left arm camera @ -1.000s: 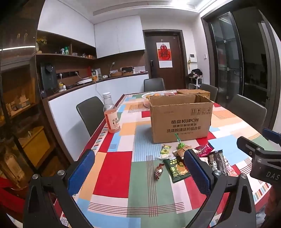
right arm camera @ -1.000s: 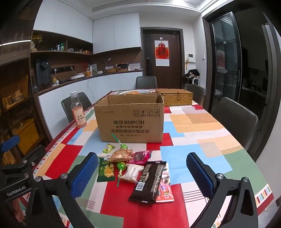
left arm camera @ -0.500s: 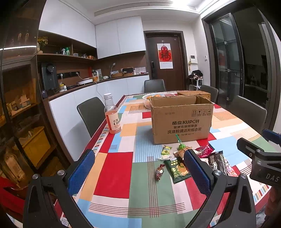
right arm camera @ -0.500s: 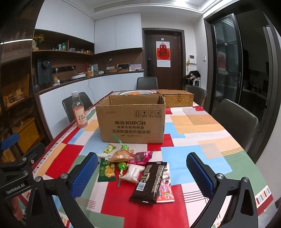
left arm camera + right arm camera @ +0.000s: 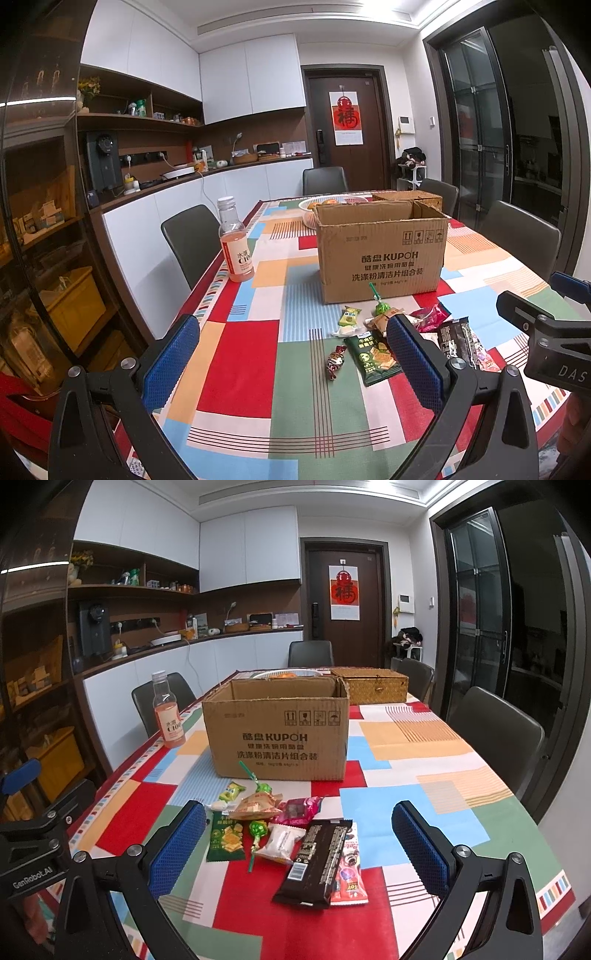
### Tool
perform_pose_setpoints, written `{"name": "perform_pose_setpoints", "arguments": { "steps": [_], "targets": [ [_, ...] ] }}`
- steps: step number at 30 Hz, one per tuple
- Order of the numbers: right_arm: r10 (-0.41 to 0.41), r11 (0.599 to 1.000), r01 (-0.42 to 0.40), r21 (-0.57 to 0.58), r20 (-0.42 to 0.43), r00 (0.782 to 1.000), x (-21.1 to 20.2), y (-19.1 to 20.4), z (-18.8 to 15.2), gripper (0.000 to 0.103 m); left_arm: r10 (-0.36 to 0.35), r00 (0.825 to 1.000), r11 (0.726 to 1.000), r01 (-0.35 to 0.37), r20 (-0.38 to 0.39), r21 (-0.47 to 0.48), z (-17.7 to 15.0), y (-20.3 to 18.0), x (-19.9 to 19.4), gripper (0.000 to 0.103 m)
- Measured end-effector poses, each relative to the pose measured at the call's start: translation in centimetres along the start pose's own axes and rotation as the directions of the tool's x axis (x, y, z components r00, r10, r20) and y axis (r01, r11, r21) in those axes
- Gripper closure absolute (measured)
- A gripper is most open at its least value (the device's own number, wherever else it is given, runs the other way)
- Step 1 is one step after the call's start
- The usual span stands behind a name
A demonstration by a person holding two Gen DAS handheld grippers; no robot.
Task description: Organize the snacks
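Note:
An open cardboard box (image 5: 277, 731) stands mid-table; it also shows in the left wrist view (image 5: 380, 251). Several snacks lie in front of it: a dark chocolate bar (image 5: 314, 862), a green cracker pack (image 5: 225, 836) (image 5: 371, 356), a white pouch (image 5: 280, 843), a pink pack (image 5: 299, 806), an orange pack (image 5: 258, 803), green lollipops (image 5: 256, 830) and a small wrapped candy (image 5: 334, 363). My right gripper (image 5: 299, 845) is open and empty above the pile. My left gripper (image 5: 291, 354) is open and empty, left of the snacks.
A pink drink bottle (image 5: 236, 243) stands near the table's left edge. A wicker basket (image 5: 373, 688) and a white bowl (image 5: 332, 206) sit behind the box. Chairs (image 5: 495, 734) ring the patchwork tablecloth (image 5: 240, 354). The right gripper's body (image 5: 546, 332) shows at the right.
Both views have shifted slightly, with the box and snacks a little lower in frame. Both grippers stay open and empty; nothing on the table has moved.

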State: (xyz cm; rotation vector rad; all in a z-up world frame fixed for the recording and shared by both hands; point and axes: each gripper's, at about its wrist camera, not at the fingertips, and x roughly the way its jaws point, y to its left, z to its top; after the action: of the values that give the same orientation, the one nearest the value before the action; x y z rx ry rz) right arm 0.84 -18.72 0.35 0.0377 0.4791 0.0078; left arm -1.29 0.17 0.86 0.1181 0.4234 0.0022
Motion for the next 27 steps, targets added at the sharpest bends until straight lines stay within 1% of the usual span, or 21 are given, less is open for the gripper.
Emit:
{"name": "perform_pose_setpoints", "arguments": {
  "steps": [27],
  "targets": [
    [0.005, 1.0, -0.005, -0.001, -0.017, 1.0, 0.36, -0.01, -0.35, 0.001, -0.007, 1.0, 1.0, 0.007, -0.013, 0.0, -0.21, 0.17, 0.24, 0.0]
  ]
}}
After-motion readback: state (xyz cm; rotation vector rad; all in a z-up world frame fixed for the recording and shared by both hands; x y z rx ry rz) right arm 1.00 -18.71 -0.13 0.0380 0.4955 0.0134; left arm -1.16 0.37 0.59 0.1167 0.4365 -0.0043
